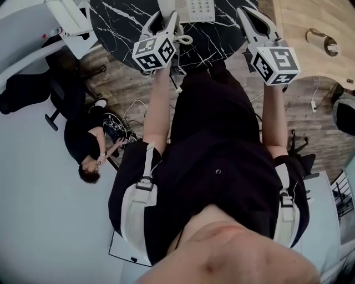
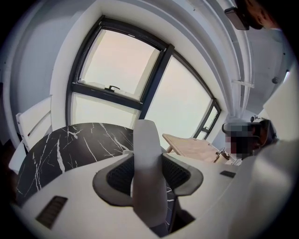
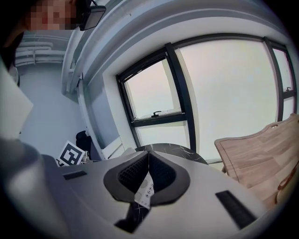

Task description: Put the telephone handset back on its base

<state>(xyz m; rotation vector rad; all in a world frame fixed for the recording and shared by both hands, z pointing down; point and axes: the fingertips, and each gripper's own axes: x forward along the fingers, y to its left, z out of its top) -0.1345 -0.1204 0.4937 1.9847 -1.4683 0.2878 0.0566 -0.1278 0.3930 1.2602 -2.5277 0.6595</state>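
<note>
Handset: The white telephone handset (image 2: 149, 177) stands up between the jaws of the left gripper (image 1: 162, 23), at about 11 o'clock in the head view.
Left jaws: They squeeze the handset from both sides.
Right jaws: The right gripper (image 1: 250, 16), at 1 o'clock, is pressed closed with nothing in it.
Base: The telephone base (image 1: 194, 8) sits on the black marble table (image 1: 116, 25) at 12 o'clock, between the two grippers.
Cord: A curly cord (image 1: 184, 39) lies just beside the left gripper.
How it feels: I think the handset is light, hard and smooth, so it could slip or twist.
Where to hold: The long middle part looks best. The cord may tug a bit.
</note>
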